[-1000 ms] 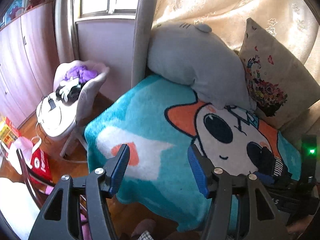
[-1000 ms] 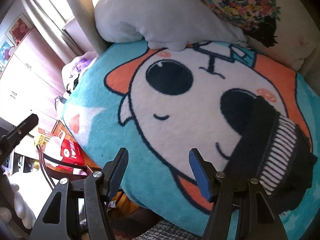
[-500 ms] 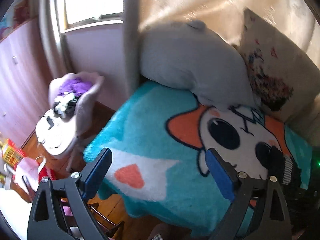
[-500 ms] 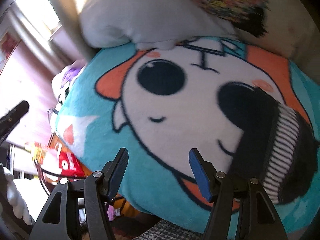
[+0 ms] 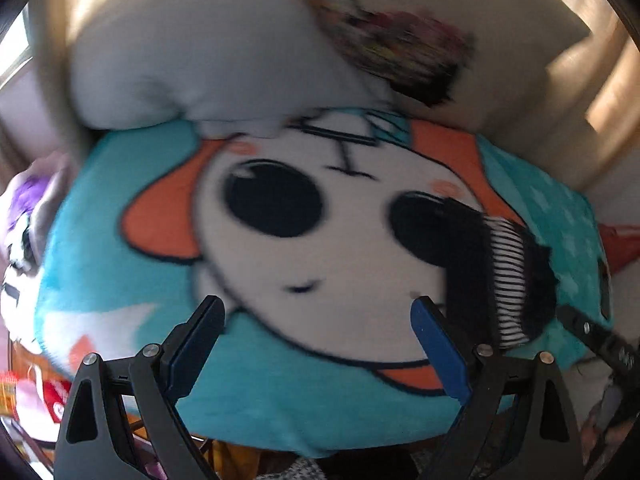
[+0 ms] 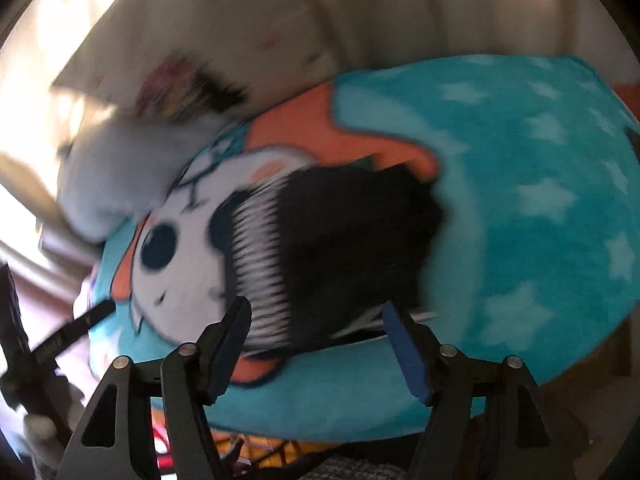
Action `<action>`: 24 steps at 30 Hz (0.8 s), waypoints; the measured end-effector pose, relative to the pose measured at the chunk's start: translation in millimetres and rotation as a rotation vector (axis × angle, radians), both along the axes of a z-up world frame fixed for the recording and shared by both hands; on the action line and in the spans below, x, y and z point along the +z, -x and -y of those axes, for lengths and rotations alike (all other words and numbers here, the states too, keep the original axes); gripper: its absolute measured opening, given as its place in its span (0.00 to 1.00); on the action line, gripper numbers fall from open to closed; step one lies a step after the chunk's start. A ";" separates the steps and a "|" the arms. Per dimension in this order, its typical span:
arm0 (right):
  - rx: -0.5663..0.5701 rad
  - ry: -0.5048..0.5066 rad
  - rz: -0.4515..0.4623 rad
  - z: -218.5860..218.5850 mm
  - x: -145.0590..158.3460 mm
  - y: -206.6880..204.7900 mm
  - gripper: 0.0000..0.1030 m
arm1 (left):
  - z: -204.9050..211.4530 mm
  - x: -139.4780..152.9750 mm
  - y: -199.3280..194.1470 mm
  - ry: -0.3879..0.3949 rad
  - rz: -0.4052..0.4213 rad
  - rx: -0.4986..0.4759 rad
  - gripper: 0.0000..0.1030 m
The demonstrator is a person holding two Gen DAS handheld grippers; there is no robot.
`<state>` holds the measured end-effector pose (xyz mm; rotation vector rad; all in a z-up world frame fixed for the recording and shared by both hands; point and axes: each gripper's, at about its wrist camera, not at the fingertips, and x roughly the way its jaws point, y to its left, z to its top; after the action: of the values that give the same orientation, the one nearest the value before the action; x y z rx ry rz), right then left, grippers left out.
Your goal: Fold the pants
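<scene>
Pants [image 6: 352, 236], dark with a striped band, are seen bunched mid-frame on the teal blanket [image 6: 540, 200]. Soft, light, floppy stuff probably, best pinched at the waistband edge. Left gripper [image 5: 316, 344] open, empty; right gripper [image 6: 316, 340] jaws just widened, nothing held.

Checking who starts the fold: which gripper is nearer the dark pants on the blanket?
Right. The right gripper hovers just short of the pants, which fill its view. The left gripper faces the blanket, with the pants off to its right.
</scene>
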<state>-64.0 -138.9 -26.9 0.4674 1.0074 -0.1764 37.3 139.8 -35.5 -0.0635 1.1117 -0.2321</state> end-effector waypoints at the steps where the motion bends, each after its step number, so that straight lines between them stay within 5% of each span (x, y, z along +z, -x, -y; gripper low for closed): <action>1: -0.026 -0.009 0.009 14.4 0.1 2.5 0.74 | 8.3 -2.4 -2.6 0.021 -0.018 -0.021 0.91; 8: -0.003 -0.201 0.007 75.2 -29.6 -17.2 0.76 | 61.4 -33.2 -41.2 0.193 -0.174 -0.098 0.91; 17: 0.138 -0.337 0.022 80.2 -57.8 -61.2 0.76 | 100.4 -66.8 -61.9 0.227 -0.237 -0.096 0.91; 18: 0.151 -0.342 0.017 76.8 -58.8 -65.2 0.74 | 103.7 -67.0 -61.9 0.236 -0.248 -0.107 0.87; 19: 0.156 -0.342 0.012 75.3 -59.7 -66.8 0.67 | 107.2 -66.5 -60.5 0.246 -0.260 -0.120 0.66; 20: 0.158 -0.344 0.002 75.2 -61.0 -68.0 0.61 | 110.8 -67.1 -60.1 0.286 -0.286 -0.156 0.28; 21: 0.159 -0.363 -0.009 76.2 -62.3 -69.5 0.51 | 112.5 -67.0 -60.2 0.313 -0.306 -0.171 0.21; 24: 0.153 -0.436 -0.019 82.3 -60.2 -72.1 0.42 | 111.5 -55.0 -58.5 0.318 -0.283 -0.160 0.20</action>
<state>8.2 -221.2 -87.2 0.7821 1.0977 0.1817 95.8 28.2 -90.5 -0.2986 1.3548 -0.5555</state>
